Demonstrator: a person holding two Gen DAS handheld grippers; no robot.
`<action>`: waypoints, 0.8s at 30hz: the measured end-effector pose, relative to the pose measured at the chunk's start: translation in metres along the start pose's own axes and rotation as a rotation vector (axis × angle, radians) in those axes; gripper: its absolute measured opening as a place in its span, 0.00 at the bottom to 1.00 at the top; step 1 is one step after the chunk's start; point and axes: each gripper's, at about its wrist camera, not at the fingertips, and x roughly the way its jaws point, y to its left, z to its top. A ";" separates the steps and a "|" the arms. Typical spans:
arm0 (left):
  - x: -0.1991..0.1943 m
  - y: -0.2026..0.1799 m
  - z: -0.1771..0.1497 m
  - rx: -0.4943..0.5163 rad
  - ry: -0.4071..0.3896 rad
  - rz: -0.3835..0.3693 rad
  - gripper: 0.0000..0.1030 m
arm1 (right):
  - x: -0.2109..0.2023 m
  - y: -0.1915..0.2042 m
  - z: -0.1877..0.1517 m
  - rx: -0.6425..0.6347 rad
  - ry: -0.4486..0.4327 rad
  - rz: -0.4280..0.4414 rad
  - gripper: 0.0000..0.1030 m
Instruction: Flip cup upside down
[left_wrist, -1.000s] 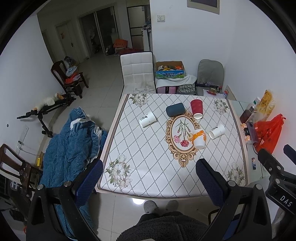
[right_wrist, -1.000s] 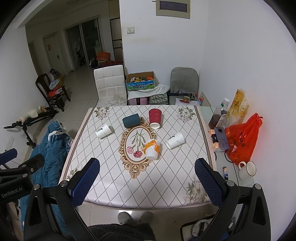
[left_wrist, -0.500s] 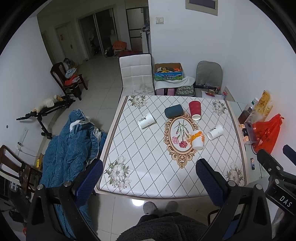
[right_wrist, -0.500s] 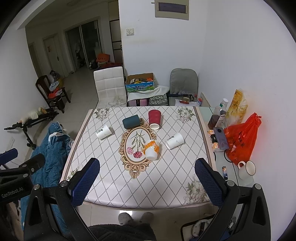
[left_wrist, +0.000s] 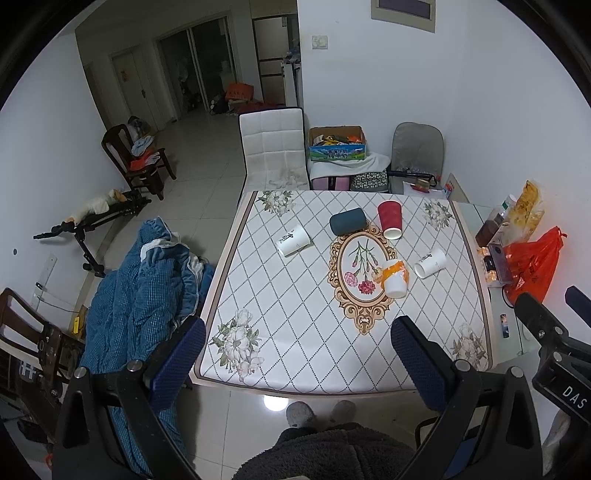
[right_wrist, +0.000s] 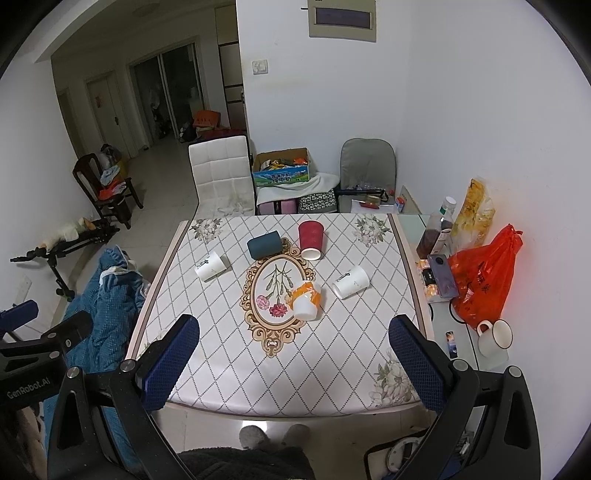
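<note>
Several cups lie on their sides on the patterned table (left_wrist: 295, 302) (right_wrist: 221, 354): a white cup at the left (left_wrist: 293, 240) (right_wrist: 210, 265), a dark teal cup (left_wrist: 348, 220) (right_wrist: 264, 243), a red cup (left_wrist: 390, 218) (right_wrist: 311, 239), an orange-and-white cup (left_wrist: 394, 277) (right_wrist: 306, 300) and a white cup at the right (left_wrist: 430, 262) (right_wrist: 351, 282). My left gripper (left_wrist: 297, 354) and right gripper (right_wrist: 293, 350) are both open and empty, held high above the near table edge, far from every cup.
A blue quilt (left_wrist: 140, 302) lies on a chair left of the table. A side shelf at the right holds bottles, a phone, an orange bag (right_wrist: 484, 273) and a mug (right_wrist: 495, 338). Chairs and a box (left_wrist: 338, 147) stand behind the table.
Both views have drawn back and up slightly, so the table sits a little lower and smaller in view. The cups have not moved. Both grippers stay open.
</note>
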 end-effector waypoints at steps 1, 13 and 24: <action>0.000 0.000 0.002 -0.002 0.002 0.000 1.00 | -0.001 0.001 0.001 0.000 0.000 0.001 1.00; 0.022 -0.001 0.000 -0.030 0.032 0.004 1.00 | 0.023 -0.001 0.000 0.008 0.030 0.011 1.00; 0.090 -0.028 -0.010 -0.020 0.117 0.042 1.00 | 0.103 -0.032 -0.014 0.037 0.143 -0.009 1.00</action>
